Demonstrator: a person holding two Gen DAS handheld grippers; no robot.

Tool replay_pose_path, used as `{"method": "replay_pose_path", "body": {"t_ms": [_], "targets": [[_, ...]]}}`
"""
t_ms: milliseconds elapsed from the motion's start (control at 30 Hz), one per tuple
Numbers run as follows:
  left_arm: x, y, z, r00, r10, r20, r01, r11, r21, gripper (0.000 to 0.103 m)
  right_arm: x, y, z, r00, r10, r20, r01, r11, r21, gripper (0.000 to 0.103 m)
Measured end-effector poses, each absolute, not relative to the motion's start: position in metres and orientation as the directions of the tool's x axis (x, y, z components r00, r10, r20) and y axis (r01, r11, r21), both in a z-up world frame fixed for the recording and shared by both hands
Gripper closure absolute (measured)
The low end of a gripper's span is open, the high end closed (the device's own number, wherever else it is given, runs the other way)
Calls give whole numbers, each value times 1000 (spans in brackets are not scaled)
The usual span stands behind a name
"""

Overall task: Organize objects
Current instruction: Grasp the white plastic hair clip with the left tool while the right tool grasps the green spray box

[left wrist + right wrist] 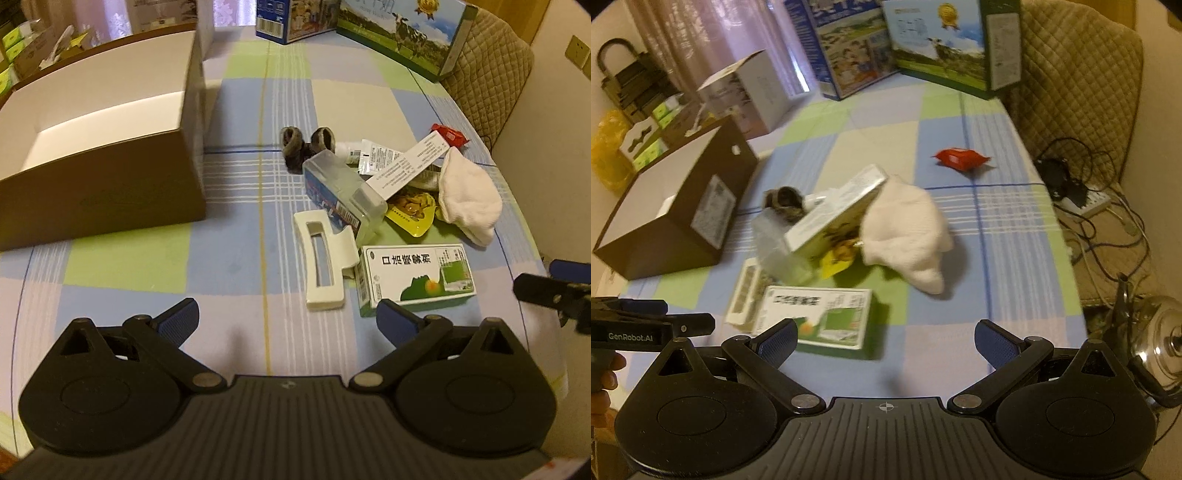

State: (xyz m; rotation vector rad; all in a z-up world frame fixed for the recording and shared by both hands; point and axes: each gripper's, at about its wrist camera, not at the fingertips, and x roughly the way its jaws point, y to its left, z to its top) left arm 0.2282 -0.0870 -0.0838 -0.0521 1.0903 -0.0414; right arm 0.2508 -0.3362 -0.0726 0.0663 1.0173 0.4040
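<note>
Both grippers hover above the near side of the table (229, 229), which wears a checked cloth. Left gripper (287, 319): jaws spread wide, nothing between them. Right gripper (885, 341): jaws likewise spread, empty.

Open room: a wide strip of bare cloth runs between the open brown box (99, 155) at left and the heap of small things at centre-right. More bare cloth lies beyond the heap, up to the two printed cartons (402, 33) at the far edge. The right table edge drops off close beside the white cloth bundle (905, 229); below it lie tangled cables (1082, 195) and a metal kettle (1160, 339).

The heap: a white hair clip (323, 258) touches a green-and-white medicine box (413, 277), which lies nearest both grippers. Behind them a clear plastic bottle (340, 192) lies on its side, with a flat white box (410, 162) leaning over it, a yellow packet (410, 214) underneath, and dark fuzzy rolls (306, 146) at the back. A red packet (960, 158) sits apart, toward the far right.

The brown box looks empty inside.
</note>
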Motion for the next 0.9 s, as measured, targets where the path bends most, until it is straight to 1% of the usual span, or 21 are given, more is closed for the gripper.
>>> {"method": "replay_pose_path", "body": {"t_ms": [200,267,333,467,567,667,700,733,800,867,900], "targets": [[249,-101,-103,454,-56,-889,55,998,-35,17,255,-355,-75,462,332,-823,-254,938,236,3],[255,-105,-109,449,-49,-892,70,997,-19,18,256,-359,-76,462,323,-826,-241,942,234,3],[259,-108,-114,449,-55,-892,89,996,-16,26,258,-363,-76,462,318,-828,-231,945,233,3],[267,-112,-122,439,-68,-896,111,994,-21,33,260,-367,-76,463,322,-826,-236,943,235,3],[269,-114,-126,439,-72,-896,124,992,-19,42,263,-365,-77,460,334,-823,-251,938,240,3],[269,-113,-129,432,-79,-898,127,992,-27,60,265,-359,-79,454,352,-819,-280,928,244,3],[268,-112,-130,432,-82,-898,129,991,-29,69,266,-356,-80,451,359,-817,-291,924,246,3],[267,-110,-131,432,-86,-898,130,991,-33,75,267,-353,-81,447,368,-815,-303,920,248,4],[261,-105,-131,441,-100,-892,127,991,-49,77,270,-347,-84,437,386,-812,-329,909,255,8],[253,-99,-132,450,-90,-889,112,993,-43,77,273,-339,-87,420,414,-808,-362,893,269,17],[250,-96,-132,453,-83,-888,105,994,-39,77,274,-336,-89,412,429,-804,-382,882,275,19]]}}
